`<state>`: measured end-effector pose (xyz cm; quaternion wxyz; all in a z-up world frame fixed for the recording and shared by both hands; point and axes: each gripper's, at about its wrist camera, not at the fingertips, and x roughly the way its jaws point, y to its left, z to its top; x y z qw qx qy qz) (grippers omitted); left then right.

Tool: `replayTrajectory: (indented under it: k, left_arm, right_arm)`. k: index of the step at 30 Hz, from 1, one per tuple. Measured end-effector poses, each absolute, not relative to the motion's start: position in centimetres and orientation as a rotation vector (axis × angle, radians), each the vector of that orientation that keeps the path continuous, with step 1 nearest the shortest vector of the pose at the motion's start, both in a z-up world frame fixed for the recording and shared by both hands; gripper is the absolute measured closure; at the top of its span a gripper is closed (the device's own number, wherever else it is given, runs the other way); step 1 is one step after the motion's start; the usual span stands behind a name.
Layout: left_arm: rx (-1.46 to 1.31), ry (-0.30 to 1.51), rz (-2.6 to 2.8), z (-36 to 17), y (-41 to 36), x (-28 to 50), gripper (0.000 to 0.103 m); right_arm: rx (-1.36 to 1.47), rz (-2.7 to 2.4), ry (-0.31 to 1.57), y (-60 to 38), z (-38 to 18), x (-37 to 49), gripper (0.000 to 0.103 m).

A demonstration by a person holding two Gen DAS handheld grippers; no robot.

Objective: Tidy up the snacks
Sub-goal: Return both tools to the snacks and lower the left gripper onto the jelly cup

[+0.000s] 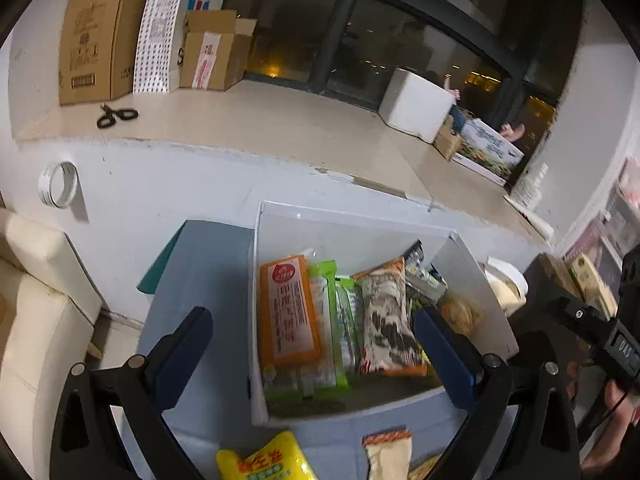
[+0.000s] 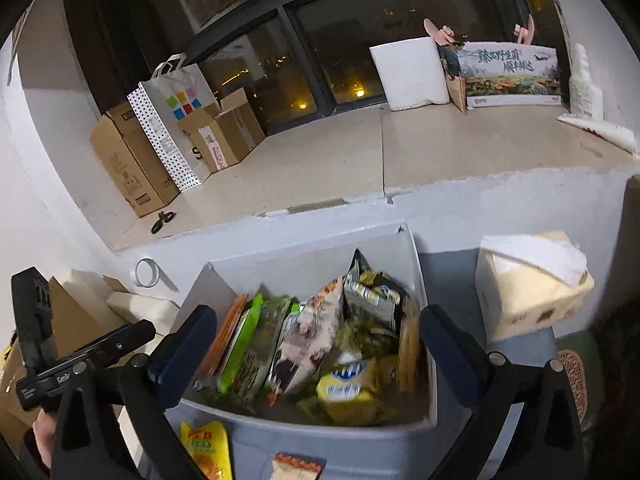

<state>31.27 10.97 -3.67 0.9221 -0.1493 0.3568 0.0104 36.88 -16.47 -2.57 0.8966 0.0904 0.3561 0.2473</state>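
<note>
A lived-in home room: a wide window ledge (image 2: 460, 148) stacked with cardboard boxes (image 2: 128, 160) (dark outside), a cream sofa (image 1: 36, 300), a tissue pack (image 2: 528, 292).

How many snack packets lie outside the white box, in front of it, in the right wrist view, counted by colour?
Yellow packet: 1
Beige packet with orange top: 1
Total: 2

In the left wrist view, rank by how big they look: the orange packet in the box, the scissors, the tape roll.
1. orange packet, though it sits nearest the camera.
2 and 3. scissors and tape roll look alike; unranked.
</note>
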Motion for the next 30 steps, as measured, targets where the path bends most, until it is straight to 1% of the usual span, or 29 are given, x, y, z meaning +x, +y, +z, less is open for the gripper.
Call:
replayTrajectory:
  k: [5, 9, 12, 15, 17, 20, 24, 30]
  left_arm:
    - [-0.255, 0.708, -0.06, -2.8, 9.6, 26.8, 0.0]
    - [-0.158, 0.682, -0.123, -2.5, 8.1, 21.6, 0.0]
    - [-0.12, 0.679, -0.13, -3.0, 7.3, 17.7, 0.0]
    - [-0.136, 0.642, -0.138, -3.7, 6.6, 13.8, 0.0]
    - [-0.145, 0.656, -0.143, -4.7, 6.0, 12.0, 0.0]
    - [-0.156, 0.682, -0.17, -6.1, 5.3, 10.7, 0.0]
    - [-0.172, 0.722, -0.163, -7.7, 4.6, 10.4, 0.0]
    - [-0.148, 0.799, -0.236, -10.7, 1.3, 12.1, 0.0]
  right_arm:
    - [0.193, 0.553, 0.668, -18.1, -1.7, 32.3, 0.0]
    - [0.222, 0.606, 0.637, -20.2, -1.9, 27.4, 0.0]
    - [0.216, 0.598, 0.641, -21.2, -3.0, 23.8, 0.0]
    - [0.15, 0.548, 0.626, -21.8, -4.9, 20.4, 0.0]
    - [0.141, 0.537, 0.669, -22.2, -6.7, 18.9, 0.0]
    - [0.129, 0.549, 0.719, -22.4, -8.9, 17.4, 0.0]
    - [0.038, 0.548, 0.761, -21.1, -11.5, 15.8, 0.0]
    - [0.051, 0.527, 0.762, -21.4, -12.9, 15.0, 0.0]
